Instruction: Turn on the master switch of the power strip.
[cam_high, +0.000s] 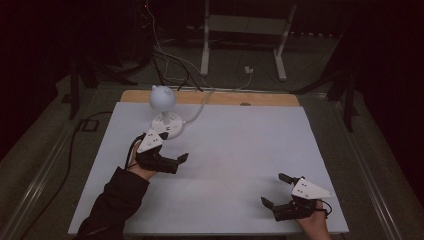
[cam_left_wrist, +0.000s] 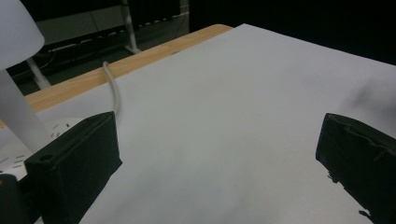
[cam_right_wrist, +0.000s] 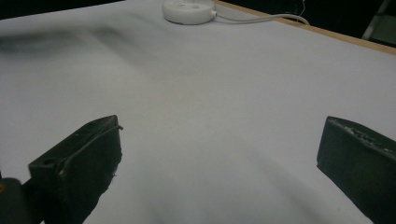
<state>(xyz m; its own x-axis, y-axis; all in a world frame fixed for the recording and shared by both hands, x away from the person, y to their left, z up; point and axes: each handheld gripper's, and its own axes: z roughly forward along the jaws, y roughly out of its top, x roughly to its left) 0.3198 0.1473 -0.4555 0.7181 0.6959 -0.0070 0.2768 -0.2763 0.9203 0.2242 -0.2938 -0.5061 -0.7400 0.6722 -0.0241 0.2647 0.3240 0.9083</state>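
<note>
**A:** What lies on the worktop, and is there any writing to read?

**B:** No legible writing or brand anywhere. A white sheet covers the worktop (cam_high: 240, 150), with a strip of pale wood showing along the far edge. Near the far left corner stands a small white lamp with a rounded, cat-eared shade (cam_high: 162, 97) on a round white base (cam_high: 169, 125); small dark marks dot the base, too small to read. A white cable (cam_high: 202, 102) runs from the base over the far edge.

**A:** Where are the hands?

**B:** The left gripper (cam_high: 172, 159), held by a hand in a dark sleeve, sits just beside the lamp base, its black fingers (cam_left_wrist: 74, 163) spread apart with nothing between them. The right gripper (cam_high: 277, 190) rests near the front right corner, well apart from the lamp, its fingers (cam_right_wrist: 79, 161) also spread and empty.

**A:** And the room?

**B:** Dark. Beyond the worktop are a grey floor, loose cables and a white metal frame (cam_high: 245, 35).
</note>
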